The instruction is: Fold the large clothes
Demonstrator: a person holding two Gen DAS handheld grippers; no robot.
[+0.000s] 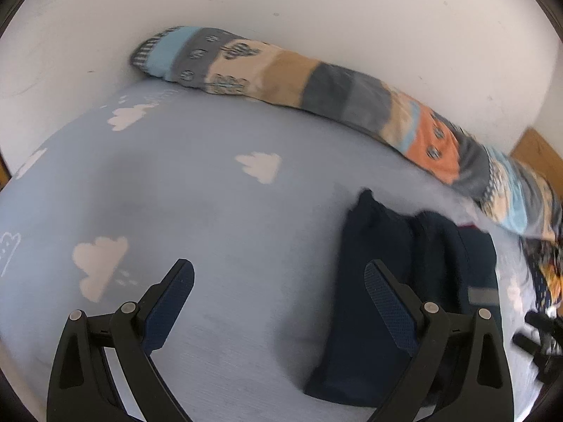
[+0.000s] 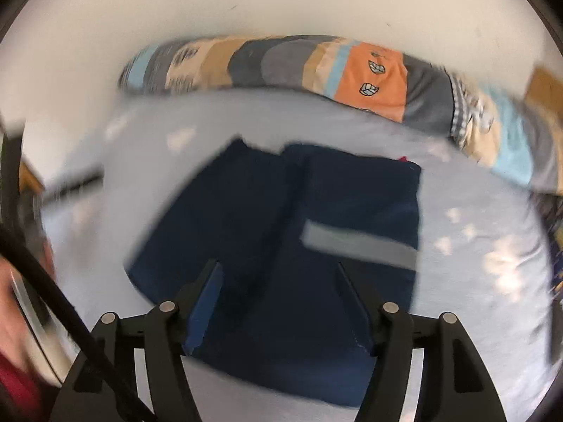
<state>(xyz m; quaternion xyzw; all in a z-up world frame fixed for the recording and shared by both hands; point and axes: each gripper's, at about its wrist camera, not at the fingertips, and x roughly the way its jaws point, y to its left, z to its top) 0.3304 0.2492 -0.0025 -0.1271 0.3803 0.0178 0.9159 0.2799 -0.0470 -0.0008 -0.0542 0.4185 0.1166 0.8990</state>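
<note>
Bed: light blue sheet (image 1: 218, 211) printed with white clouds, set against a plain white wall (image 1: 316, 17).
Bolster: long patchwork cushion (image 1: 316, 88) along the far edge of the bed, touching the wall.
Garment: dark navy clothing (image 2: 281, 228) with a grey stripe, already folded into a compact block, lying flat on the sheet near the cushion end.
Long axis: in the right wrist view the block runs away from the camera toward the cushion, stripe on its right half.
Right gripper (image 2: 281, 299): jaws spread wide, nothing pinched; they hang directly over the near edge of the garment, cloth showing between them.
Left gripper (image 1: 281, 302): jaws wide and empty, over bare sheet; the garment (image 1: 404, 299) lies to its right, partly behind the right-hand finger.
Nearer hand: the right, judged by how it straddles the fold.
Progress: fold looks close to finished; blur hides fine creases.
Edge of frame: a person's red sleeve (image 2: 14, 387) low on the left.
</note>
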